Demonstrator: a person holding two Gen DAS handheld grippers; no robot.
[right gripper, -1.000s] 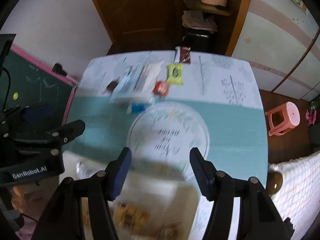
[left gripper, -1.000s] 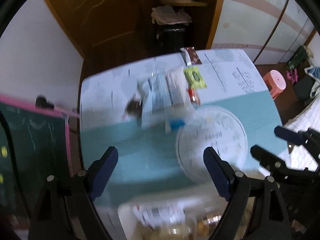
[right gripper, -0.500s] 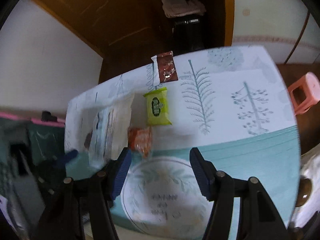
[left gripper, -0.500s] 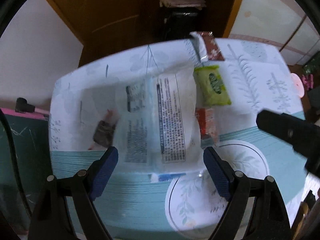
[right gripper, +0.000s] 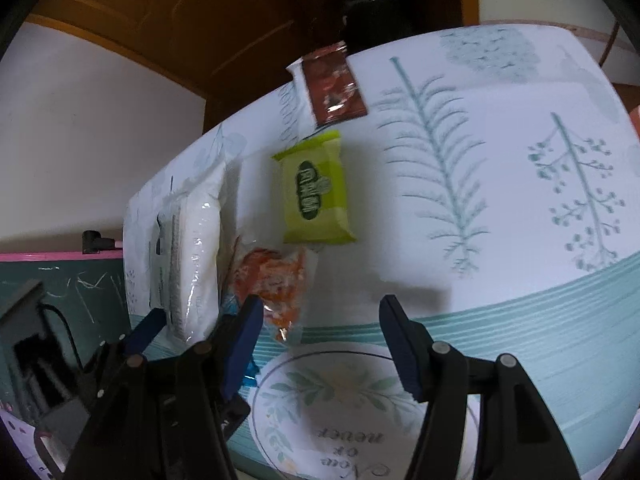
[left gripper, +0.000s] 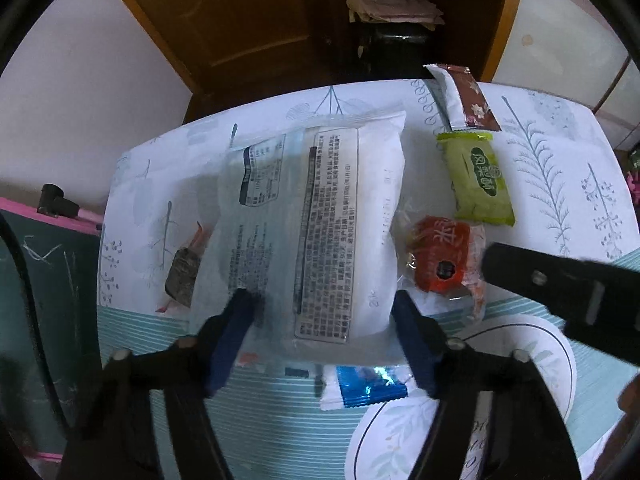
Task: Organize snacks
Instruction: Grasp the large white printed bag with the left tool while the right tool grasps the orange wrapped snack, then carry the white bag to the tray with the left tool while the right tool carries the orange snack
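Note:
A large white snack bag (left gripper: 316, 224) lies label-up on the table; it also shows in the right wrist view (right gripper: 188, 248). My left gripper (left gripper: 320, 340) is open, its fingers astride the bag's near end. Right of the bag lie an orange-red packet (left gripper: 440, 256), a green packet (left gripper: 476, 180) and a dark red packet (left gripper: 472, 100). A blue packet (left gripper: 368, 388) lies by the white plate (left gripper: 532, 360). My right gripper (right gripper: 320, 336) is open and empty, above the plate's (right gripper: 360, 408) far rim, near the orange packet (right gripper: 268, 280) and the green packet (right gripper: 316, 196).
A small dark snack (left gripper: 182, 276) lies left of the big bag. A green chalkboard with a pink frame (left gripper: 48, 280) stands beside the table's left edge. A wooden door and a shelf with folded cloth (left gripper: 392, 0) are behind the table. The tablecloth (right gripper: 500, 160) has leaf prints.
Both grippers have moved forward and down toward the snacks. The left gripper's fingers now flank the white bag's near end. The right gripper has come closer to the orange and green packets.

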